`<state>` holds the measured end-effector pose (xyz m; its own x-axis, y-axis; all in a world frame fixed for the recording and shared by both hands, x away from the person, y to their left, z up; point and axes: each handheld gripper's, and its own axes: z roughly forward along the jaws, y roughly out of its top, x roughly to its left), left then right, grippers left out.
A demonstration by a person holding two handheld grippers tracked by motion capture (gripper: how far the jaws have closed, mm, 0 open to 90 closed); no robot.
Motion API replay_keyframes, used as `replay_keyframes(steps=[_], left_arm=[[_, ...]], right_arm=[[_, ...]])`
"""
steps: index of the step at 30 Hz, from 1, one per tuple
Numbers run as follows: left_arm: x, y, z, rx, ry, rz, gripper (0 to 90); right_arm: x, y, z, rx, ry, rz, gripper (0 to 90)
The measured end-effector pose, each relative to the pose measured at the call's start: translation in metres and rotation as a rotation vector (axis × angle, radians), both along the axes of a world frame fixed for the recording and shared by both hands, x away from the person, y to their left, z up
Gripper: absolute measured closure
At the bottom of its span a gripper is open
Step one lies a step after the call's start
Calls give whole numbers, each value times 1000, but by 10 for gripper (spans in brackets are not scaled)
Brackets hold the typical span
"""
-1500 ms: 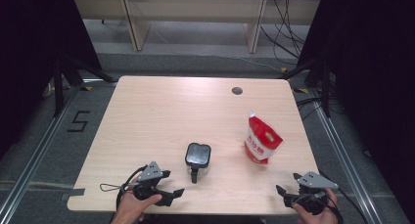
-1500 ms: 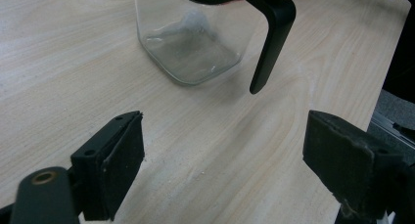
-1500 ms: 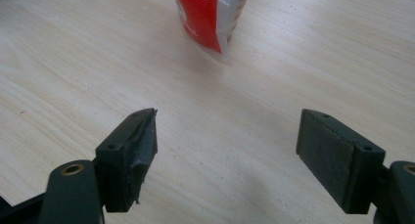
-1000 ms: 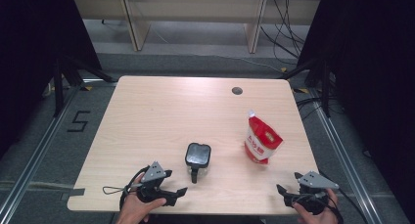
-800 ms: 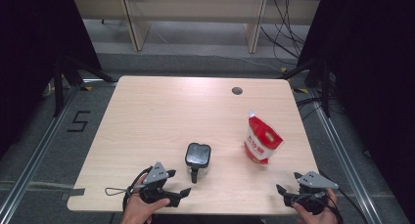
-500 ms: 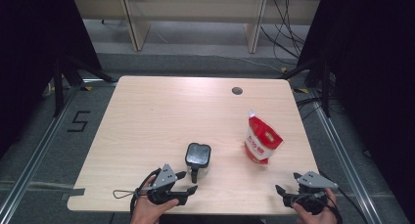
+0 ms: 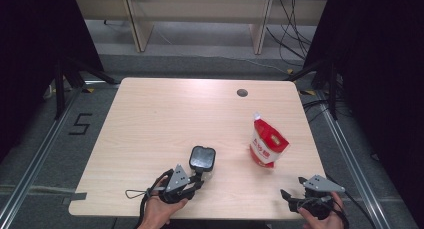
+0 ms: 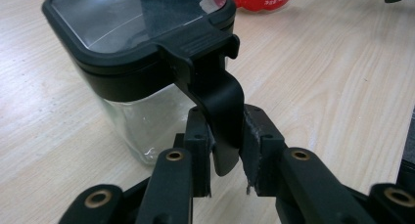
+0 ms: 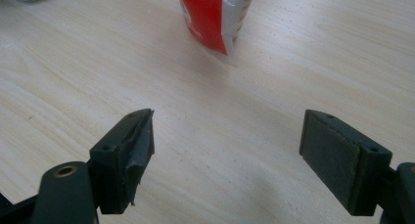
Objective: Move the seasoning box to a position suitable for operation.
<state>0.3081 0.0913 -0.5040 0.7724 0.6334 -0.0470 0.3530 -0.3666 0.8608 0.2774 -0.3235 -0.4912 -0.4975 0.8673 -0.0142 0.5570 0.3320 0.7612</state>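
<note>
A clear glass jar point(image 7: 202, 158) with a square black lid stands near the table's front edge. In the left gripper view the jar point(image 8: 137, 33) is close up, and a black latch point(image 8: 220, 92) hangs down from its lid. My left gripper point(image 8: 227, 160) is shut on that latch, one pad on each side of it. From above, the left gripper point(image 7: 196, 181) sits just in front of the jar. A red and white pouch point(image 7: 267, 144) stands upright to the right. My right gripper point(image 9: 225, 155) is open over bare wood, short of the pouch point(image 9: 213, 13).
The light wooden table point(image 7: 165, 114) has a round cable hole point(image 7: 242, 93) at the back right. The right gripper point(image 7: 289, 200) rests at the front right corner. Dark floor and shelving frames surround the table.
My left gripper moved right and forward from the front edge up to the jar, and its jaws now sit on the lid latch. The right gripper stayed put.
</note>
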Motion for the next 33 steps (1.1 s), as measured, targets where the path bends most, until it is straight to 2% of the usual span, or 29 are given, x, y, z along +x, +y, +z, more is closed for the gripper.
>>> replay_keyframes(steps=[1,2,3,4,5,7,8,9,10,13,14,16,17,19,20,21,23,24,25,27,28,30,33], left_arm=[[2,2,0,8,-14,-10,738],[1,3,0,-1,-5,3,738],[2,5,0,-5,-9,1,739],[3,7,0,6,-13,-12,739],[2,9,0,-12,3,4,738],[1,10,-1,-17,7,11,737],[3,14,1,13,-13,-9,736],[2,15,1,17,2,10,736],[2,16,0,1,8,11,735],[4,22,2,22,-9,16,732],[4,23,1,-1,9,33,731],[5,28,2,20,-4,45,728],[5,29,1,5,3,50,727],[6,32,2,10,-6,60,725],[8,34,3,36,-19,53,724],[7,34,3,11,-4,71,722],[8,36,3,7,-7,80,721],[8,37,3,-1,3,93,718],[9,37,4,-8,3,100,700],[10,37,6,-7,-7,99,696],[10,36,6,-7,-14,99,696],[9,35,7,2,-8,108,698],[11,35,7,-15,2,112,704]], right_arm=[[0,-1,0,-6,-3,1,217],[2,-2,0,-10,-9,13,217],[1,-1,-1,17,18,11,215],[1,-1,-1,17,18,11,215],[0,1,-1,32,33,-2,214],[-1,0,0,23,33,-5,214],[1,-1,-1,18,16,19,214],[2,-2,-1,18,21,33,213],[2,-1,-1,17,21,33,213],[2,-2,-1,13,21,34,214],[2,-2,-1,14,20,34,214],[2,-2,-2,12,20,34,214],[2,-2,-2,10,20,34,214],[2,-2,-2,14,25,28,214],[2,-2,-2,12,25,29,214],[2,-1,-2,12,25,30,214],[2,-1,-2,5,24,30,214],[0,0,-1,2,36,11,214],[2,-1,-2,-20,7,31,215],[2,-1,-2,-14,11,36,215],[2,0,-3,8,34,42,216],[1,1,-2,-5,26,29,217],[2,0,-2,-19,8,31,217]])
